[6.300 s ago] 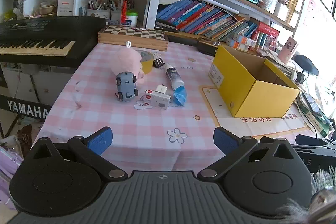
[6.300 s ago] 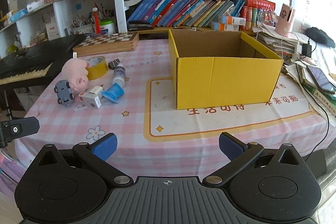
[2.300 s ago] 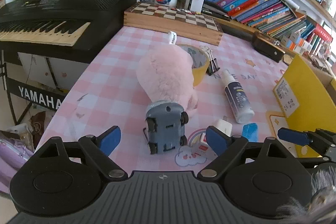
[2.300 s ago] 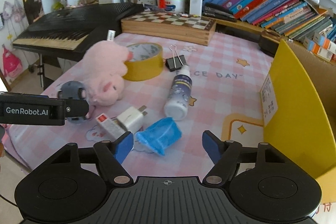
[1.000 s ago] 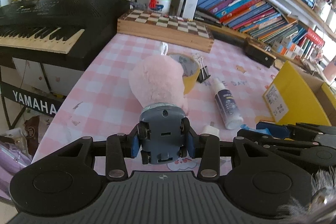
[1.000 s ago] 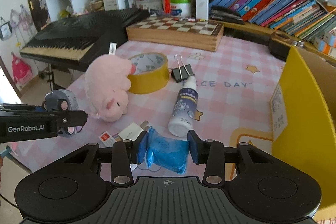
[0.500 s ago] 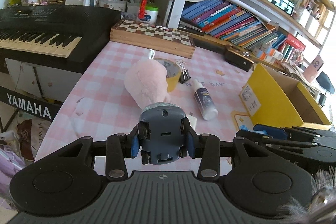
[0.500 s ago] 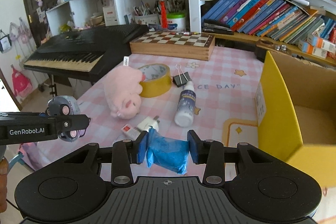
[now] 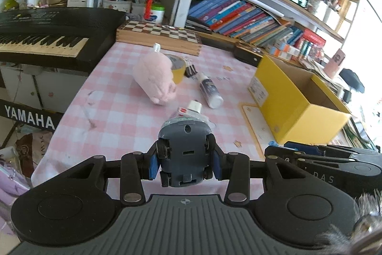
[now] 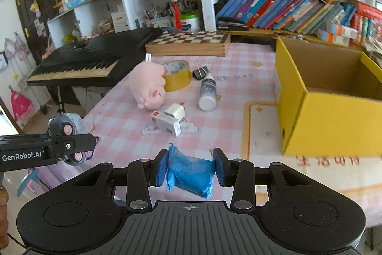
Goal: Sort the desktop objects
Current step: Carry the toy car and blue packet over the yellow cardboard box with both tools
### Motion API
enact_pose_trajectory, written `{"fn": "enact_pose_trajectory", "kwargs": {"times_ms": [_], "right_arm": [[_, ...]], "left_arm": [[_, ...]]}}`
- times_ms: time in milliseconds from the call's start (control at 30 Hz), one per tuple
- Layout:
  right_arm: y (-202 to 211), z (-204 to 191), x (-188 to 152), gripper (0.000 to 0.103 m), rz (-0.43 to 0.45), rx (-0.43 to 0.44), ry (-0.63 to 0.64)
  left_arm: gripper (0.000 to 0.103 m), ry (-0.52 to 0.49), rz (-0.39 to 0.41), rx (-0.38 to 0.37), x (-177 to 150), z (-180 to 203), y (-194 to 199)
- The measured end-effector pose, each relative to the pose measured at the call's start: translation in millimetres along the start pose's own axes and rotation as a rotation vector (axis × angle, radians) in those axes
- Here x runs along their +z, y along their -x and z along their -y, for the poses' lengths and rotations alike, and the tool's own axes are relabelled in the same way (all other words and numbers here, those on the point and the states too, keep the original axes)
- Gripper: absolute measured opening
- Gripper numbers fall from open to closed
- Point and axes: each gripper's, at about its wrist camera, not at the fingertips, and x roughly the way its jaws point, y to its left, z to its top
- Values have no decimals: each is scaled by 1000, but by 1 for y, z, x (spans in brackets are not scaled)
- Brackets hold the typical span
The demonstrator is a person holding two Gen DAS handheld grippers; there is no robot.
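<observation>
My left gripper [image 9: 184, 161] is shut on a grey toy car [image 9: 185, 151], held above the near edge of the pink checked table [image 9: 114, 116]. It also shows in the right wrist view [image 10: 64, 142]. My right gripper [image 10: 190, 167] is shut on a crumpled blue packet [image 10: 189, 172], lifted above the table. An open yellow cardboard box [image 10: 329, 97] stands at the right; it also shows in the left wrist view [image 9: 293, 99]. On the table lie a pink plush pig [image 10: 148, 85], a yellow tape roll [image 10: 177, 75], a white bottle [image 10: 207, 91], a black binder clip [image 10: 200, 72], a white charger [image 10: 175, 111] and a small white carton [image 10: 164, 123].
A wooden chessboard box [image 10: 188, 43] lies at the table's back edge. A black Yamaha keyboard [image 9: 47, 32] stands to the left. Bookshelves [image 10: 286, 6] run behind. A cream mat [image 10: 262, 126] lies under the yellow box.
Both grippers closed on their objects about a second ago and have since lifted and pulled back from the table, the car and the blue packet rising with them.
</observation>
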Motion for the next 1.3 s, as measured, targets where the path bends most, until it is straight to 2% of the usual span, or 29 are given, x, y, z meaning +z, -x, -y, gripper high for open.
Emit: {"fn": "enact_pose_trajectory", "kwargs": {"times_ms": [567,1100,1300], "right_arm": [[56,13,-51,40,22,-90,-128],[94,41,-81,40,15,-241,-256],[102,49,-85,40,13,-280,-277]], "left_arm": [[39,-128,-21,-126,-31,40,30],[39,-265,-81,-301,-41,91,20],[39,-285,-95,-342,-42,105,14]]}}
